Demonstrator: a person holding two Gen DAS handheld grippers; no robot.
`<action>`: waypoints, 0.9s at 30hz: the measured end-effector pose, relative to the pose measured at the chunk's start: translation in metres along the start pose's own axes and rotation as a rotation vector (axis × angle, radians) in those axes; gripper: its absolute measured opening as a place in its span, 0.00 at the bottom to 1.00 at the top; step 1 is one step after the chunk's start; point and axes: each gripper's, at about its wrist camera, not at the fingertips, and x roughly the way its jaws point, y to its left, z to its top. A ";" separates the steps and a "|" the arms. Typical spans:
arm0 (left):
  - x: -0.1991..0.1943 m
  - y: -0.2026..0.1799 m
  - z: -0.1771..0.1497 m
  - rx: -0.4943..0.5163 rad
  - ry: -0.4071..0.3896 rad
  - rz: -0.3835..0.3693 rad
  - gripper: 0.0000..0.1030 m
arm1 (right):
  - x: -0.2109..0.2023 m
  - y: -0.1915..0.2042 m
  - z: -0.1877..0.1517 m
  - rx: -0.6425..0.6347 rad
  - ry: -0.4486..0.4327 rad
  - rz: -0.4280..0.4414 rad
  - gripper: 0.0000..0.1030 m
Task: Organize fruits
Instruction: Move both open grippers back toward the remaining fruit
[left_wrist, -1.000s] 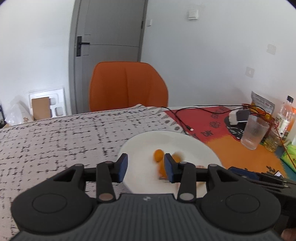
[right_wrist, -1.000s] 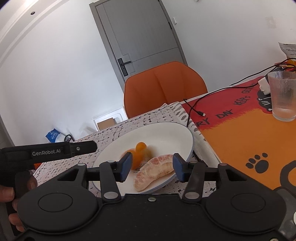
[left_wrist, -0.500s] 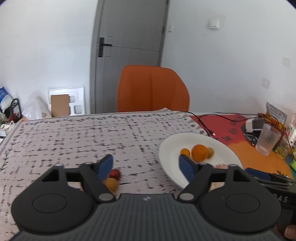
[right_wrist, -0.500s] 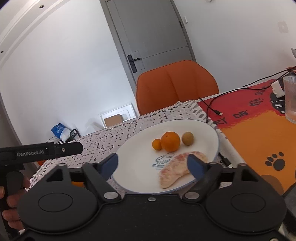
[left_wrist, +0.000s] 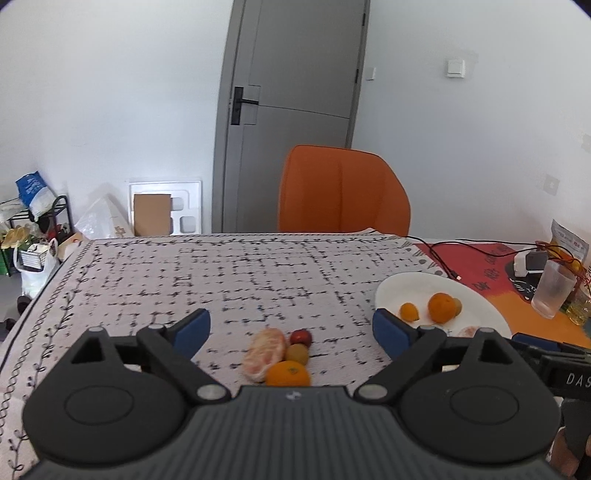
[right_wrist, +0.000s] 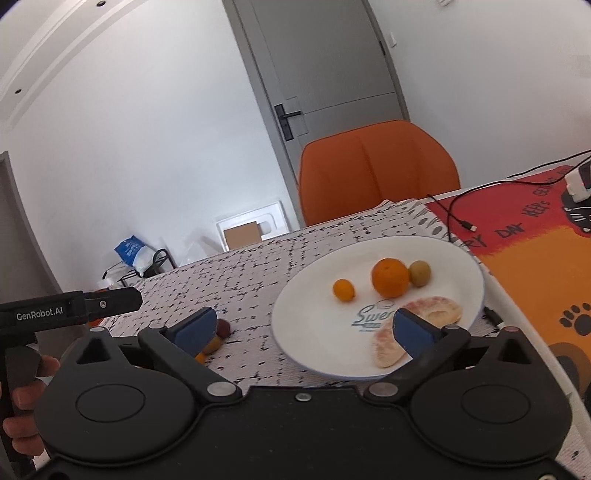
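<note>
Left wrist view shows the left gripper (left_wrist: 291, 326) level above the tablecloth (left_wrist: 221, 280), fingers wide apart, facing a loose fruit cluster (left_wrist: 282, 356). The right gripper (right_wrist: 304, 328), also spread and empty, hangs over the white plate (right_wrist: 461, 266) holding an orange (right_wrist: 390, 277).

Even, soft daylight fills both views; the white walls around the grey door (left_wrist: 295, 122) read bright, without glare. Shadows are faint under the fruit on the white plate (right_wrist: 306, 314). Fisheye bending curves the door frame, and corners go dark. The patterned cloth (left_wrist: 221, 280) looks slightly smeared by motion blur.
</note>
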 end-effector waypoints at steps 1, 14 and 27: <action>-0.002 0.004 -0.001 -0.004 0.000 0.003 0.91 | 0.001 0.002 0.000 -0.004 0.004 0.001 1.00; -0.023 0.040 -0.007 -0.049 -0.007 0.063 0.91 | 0.006 0.028 -0.004 -0.041 0.033 0.051 1.00; -0.031 0.069 -0.023 -0.112 0.021 0.085 0.91 | 0.021 0.053 -0.014 -0.085 0.071 0.095 1.00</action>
